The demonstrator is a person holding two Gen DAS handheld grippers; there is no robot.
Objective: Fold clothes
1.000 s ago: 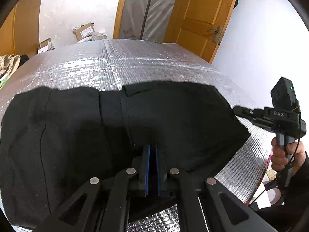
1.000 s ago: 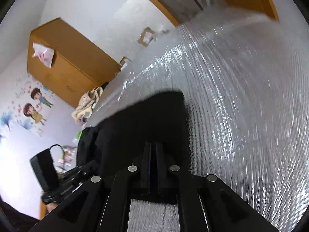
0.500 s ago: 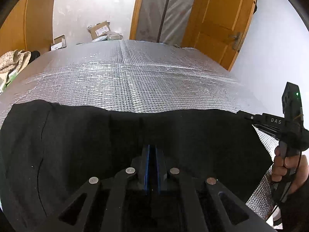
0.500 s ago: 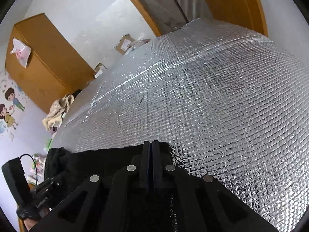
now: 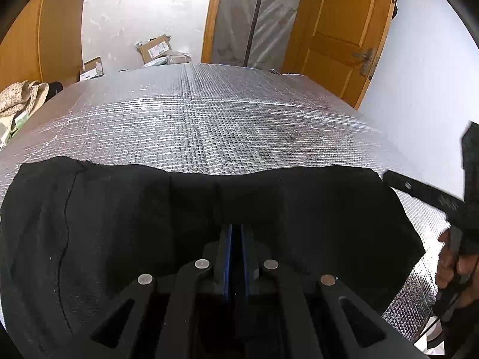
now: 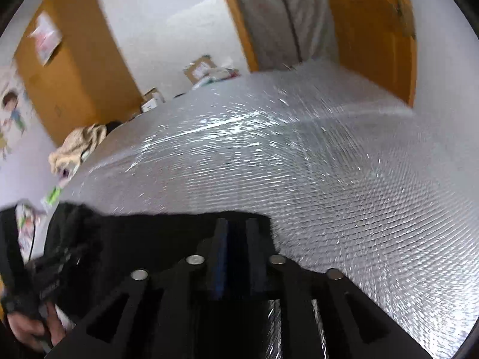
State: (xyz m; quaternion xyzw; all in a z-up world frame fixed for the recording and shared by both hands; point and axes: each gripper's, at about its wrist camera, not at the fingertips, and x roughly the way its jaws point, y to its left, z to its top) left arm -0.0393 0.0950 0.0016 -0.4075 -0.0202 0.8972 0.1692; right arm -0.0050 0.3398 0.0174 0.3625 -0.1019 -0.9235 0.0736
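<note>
On foil table (image 5: 209,125): one black garment (image 5: 119,224).

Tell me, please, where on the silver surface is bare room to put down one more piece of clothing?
The far half of the silver surface is bare, from the black garment's far edge up to the boxes and the door. A narrow strip lies bare beside the garment's right edge. The near side is crowded by garment and both tongs.

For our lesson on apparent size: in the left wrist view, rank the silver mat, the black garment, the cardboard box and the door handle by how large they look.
1. Silver mat and black garment: alike, garment nearer, so unsure.
2. Cardboard box.
3. Door handle.
</note>
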